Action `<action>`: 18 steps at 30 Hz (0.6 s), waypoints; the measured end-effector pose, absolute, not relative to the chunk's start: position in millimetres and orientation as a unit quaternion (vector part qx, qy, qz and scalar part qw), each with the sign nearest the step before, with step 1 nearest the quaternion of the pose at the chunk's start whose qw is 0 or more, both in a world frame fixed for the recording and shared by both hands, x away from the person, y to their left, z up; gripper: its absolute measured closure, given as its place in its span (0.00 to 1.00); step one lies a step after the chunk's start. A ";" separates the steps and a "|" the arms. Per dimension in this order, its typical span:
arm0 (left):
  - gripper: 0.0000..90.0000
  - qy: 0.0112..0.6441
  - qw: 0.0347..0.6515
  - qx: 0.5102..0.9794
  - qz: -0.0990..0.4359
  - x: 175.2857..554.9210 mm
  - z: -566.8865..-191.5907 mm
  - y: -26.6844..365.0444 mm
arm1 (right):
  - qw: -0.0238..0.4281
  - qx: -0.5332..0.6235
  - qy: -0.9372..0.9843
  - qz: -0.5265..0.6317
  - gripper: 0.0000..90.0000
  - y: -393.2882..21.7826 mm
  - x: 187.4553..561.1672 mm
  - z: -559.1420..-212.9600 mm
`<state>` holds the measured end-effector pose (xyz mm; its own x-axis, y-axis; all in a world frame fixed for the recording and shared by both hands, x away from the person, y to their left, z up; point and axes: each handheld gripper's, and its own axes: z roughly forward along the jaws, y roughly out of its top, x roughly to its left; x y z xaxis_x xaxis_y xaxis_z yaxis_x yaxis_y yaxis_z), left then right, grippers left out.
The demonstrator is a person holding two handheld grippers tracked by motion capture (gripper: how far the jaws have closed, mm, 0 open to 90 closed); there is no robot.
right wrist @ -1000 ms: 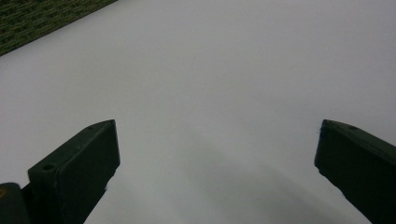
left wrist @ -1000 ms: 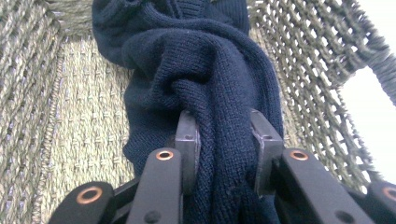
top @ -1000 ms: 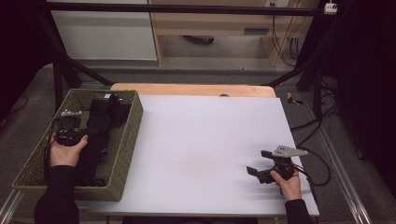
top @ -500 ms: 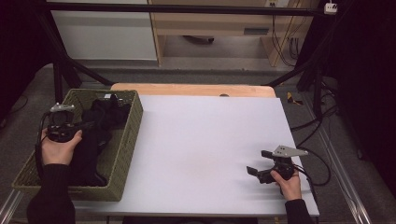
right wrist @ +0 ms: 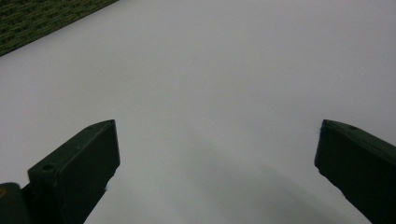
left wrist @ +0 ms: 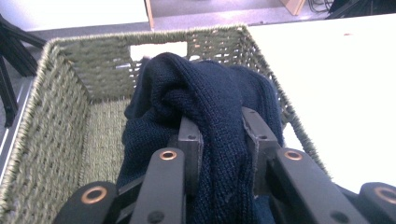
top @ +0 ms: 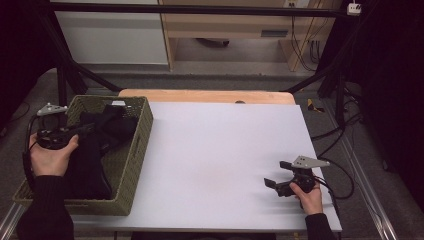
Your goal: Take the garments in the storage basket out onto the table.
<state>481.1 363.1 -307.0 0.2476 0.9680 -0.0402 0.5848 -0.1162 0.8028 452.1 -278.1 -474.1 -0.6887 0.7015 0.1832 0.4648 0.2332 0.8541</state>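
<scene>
Left gripper (left wrist: 219,140) has a thick fold of the dark knit garment (left wrist: 205,107) clamped between its jaws; in its own view the wool bulges over both pads, so I read this as a firm pinch, jaws narrow on cloth. The garment lies in the green woven basket (top: 135,150) at about 9 o'clock on the table (top: 225,150). In the high view the left gripper (top: 82,131) sits over the basket's left wall, pointing toward 3 o'clock, with the bunched cloth running from its tips across to the basket's far right corner and down toward the near end.

Right gripper (top: 275,175) rests low on the white table surface at roughly 4 o'clock, well apart from the basket. Its jaws stand wide with nothing between them; in its own view I see bare table (right wrist: 210,84) ahead and a corner of the basket (right wrist: 42,18) at 11 o'clock.

Relation that matters: the garment's long axis runs 12 to 6 inside the basket, and the pinch is near its far end. The bulk hangs below the grip and inside the walls. Judgement: the lift has to clear the right-hand rim before any travel toward 3 o'clock. The left hand is the nearer one by far.
</scene>
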 end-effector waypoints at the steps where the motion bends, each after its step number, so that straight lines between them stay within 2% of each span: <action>1: 0.80 0.554 0.368 0.699 0.262 480.3 -305.0 362.9 | 0.120 0.376 0.776 0.492 0.01 -278.1 452.1 -474.1; 18: 0.82 0.542 0.393 0.688 0.279 469.3 -273.0 365.3 | 0.120 0.376 0.776 0.492 0.01 -278.1 452.2 -474.3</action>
